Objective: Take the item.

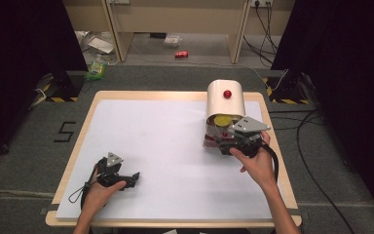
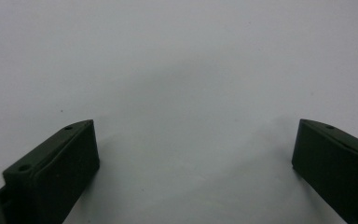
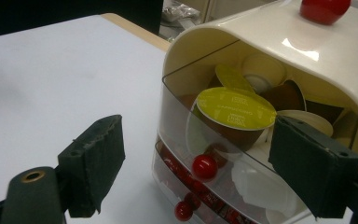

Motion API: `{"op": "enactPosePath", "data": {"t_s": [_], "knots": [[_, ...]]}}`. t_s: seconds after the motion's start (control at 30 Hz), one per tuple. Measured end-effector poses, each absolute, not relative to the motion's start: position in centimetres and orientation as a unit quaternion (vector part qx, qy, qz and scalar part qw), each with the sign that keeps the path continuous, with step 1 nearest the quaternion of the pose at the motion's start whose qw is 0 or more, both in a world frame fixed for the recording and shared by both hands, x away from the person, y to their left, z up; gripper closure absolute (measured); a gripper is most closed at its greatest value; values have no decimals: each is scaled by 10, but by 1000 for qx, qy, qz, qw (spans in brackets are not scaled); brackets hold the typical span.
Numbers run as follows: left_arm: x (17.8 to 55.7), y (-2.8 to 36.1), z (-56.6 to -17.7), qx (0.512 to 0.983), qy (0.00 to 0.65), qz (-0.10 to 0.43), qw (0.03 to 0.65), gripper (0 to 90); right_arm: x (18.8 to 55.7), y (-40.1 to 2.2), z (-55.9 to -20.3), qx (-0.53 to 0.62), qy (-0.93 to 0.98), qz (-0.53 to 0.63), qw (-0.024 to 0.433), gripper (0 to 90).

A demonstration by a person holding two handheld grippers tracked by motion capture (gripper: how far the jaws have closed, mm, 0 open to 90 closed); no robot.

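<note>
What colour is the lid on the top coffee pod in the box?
Yellow-green. The pod lid shows best in the right gripper view, behind the clear drawer front.

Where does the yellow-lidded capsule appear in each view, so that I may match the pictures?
High view: the yellow-lidded capsule sits in the cream box's open front, right of centre, just behind the right gripper.
Left gripper view: the white table surface between open jaws; the capsule is not in it.
Right gripper view: capsule right of centre, behind clear plastic.
Shared landmark: the red knob on top of the box.
</note>
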State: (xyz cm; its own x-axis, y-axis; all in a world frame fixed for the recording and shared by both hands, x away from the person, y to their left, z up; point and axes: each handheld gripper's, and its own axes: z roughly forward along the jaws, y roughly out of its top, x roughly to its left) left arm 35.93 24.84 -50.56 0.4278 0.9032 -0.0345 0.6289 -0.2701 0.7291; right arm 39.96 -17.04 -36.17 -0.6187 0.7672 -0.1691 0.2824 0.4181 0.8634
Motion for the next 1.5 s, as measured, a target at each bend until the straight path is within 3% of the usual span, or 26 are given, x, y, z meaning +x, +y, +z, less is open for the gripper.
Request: {"op": "enactPosePath", "data": {"t_s": [0.67, 1.5], "knots": [[359, 248, -506, 772, 496, 199, 345, 0, 406, -170, -372, 326, 806, 410, 277, 166], [359, 248, -506, 771, 496, 199, 345, 0, 374, -181, -376, 310, 814, 416, 261, 166]]}}
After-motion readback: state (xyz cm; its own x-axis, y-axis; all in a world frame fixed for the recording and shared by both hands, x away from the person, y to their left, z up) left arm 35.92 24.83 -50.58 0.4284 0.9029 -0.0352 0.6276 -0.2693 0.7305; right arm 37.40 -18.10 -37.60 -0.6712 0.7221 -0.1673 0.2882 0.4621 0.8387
